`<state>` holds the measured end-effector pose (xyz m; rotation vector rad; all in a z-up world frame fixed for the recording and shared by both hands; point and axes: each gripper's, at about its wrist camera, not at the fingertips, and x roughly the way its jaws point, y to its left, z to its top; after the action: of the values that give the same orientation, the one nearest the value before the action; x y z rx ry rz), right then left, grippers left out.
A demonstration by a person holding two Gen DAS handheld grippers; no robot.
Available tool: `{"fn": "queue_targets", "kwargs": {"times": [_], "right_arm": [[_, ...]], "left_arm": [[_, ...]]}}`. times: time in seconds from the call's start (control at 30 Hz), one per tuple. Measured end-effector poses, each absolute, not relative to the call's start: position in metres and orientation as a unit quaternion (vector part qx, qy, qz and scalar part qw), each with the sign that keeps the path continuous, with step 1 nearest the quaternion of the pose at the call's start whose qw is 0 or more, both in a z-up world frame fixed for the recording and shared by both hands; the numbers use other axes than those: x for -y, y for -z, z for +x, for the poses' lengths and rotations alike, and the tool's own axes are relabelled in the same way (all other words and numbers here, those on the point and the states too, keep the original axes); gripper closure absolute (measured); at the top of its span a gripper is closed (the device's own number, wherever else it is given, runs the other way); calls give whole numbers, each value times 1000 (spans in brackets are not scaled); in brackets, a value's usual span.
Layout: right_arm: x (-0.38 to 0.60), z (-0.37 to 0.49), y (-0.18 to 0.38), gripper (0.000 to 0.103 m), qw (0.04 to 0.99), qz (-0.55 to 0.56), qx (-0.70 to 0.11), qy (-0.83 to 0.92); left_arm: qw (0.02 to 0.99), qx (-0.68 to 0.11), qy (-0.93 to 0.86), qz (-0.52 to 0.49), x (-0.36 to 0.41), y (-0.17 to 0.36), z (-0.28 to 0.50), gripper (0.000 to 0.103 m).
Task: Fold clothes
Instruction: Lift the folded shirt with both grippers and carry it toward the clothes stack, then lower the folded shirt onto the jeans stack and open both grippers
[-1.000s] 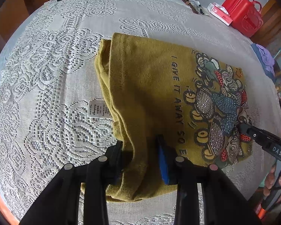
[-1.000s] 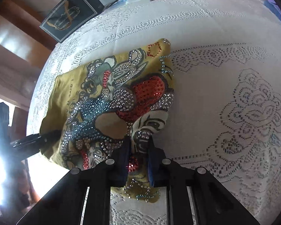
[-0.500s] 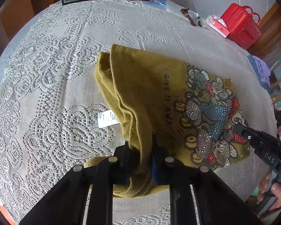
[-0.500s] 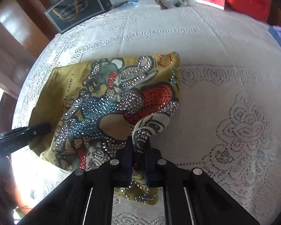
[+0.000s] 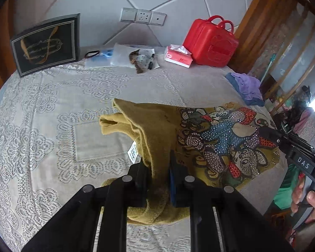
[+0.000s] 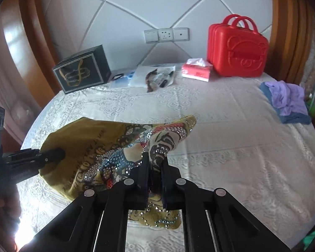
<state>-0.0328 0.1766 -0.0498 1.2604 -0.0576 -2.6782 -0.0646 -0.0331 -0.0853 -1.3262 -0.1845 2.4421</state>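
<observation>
I have the mustard-yellow T-shirt (image 5: 157, 130) near the front edge of the table (image 5: 42, 147), partly folded, with its near edge raised off the white lace tablecloth (image 6: 231, 147) and its far edge toward the table's middle. A rhinestone cartoon print (image 5: 222, 140) covers its right half, and a white care label (image 5: 133, 152) hangs out at its left side.

My left gripper (image 5: 159, 180) is clamped on a thick bunch of the plain yellow fabric at the shirt's near left part; cloth fills the gap between its black pad and its blue pad. My right gripper (image 6: 155, 168) is pinched tight on the printed near right corner, with sequinned fabric gathered upright between its fingers and more hanging below them. In the left wrist view I see a hand (image 5: 306, 201) on the right gripper's handle at the frame's right edge.

Along the table's far edge, by the wall, stand a dark gift box (image 6: 82, 71) toward the left corner, then a clear bag of small items (image 6: 155, 76), a red tissue pack (image 6: 197, 70) and a red plastic case (image 6: 237, 48). A folded pile of purple and blue cloth (image 6: 287, 100) lies at the right edge. A row of wall sockets (image 6: 167, 34) sits above the far edge.
</observation>
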Motion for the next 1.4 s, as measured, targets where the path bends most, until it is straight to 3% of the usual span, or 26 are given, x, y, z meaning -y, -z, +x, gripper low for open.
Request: {"fn": "queue_targets", "kwargs": {"times": [0.4,0.7,0.93,1.17,1.3,1.4], "right_arm": [[-372,-58,28,94,109,407,20,907],[-476,-88,20,94,98,418,23,903],[-556,-135,-1,95,91,396,35,913],[-664,-224,-59,95,122,327,15,937],[-731,-269,-69,95,135,300,9,944],[-772,-296,-45,94,140,303,7,943]], "left_arm": [[169,53,-872,-456,-161,57,-86,88],[194,41,-867,-457,-266,41,-127,89],[194,31,-873,-446,-352,16,-187,90],[152,49,-905,-395,-444,-36,-273,90],[134,64,-906,-396,-488,-31,-320,90],[122,64,-898,-417,-515,7,-349,90]]}}
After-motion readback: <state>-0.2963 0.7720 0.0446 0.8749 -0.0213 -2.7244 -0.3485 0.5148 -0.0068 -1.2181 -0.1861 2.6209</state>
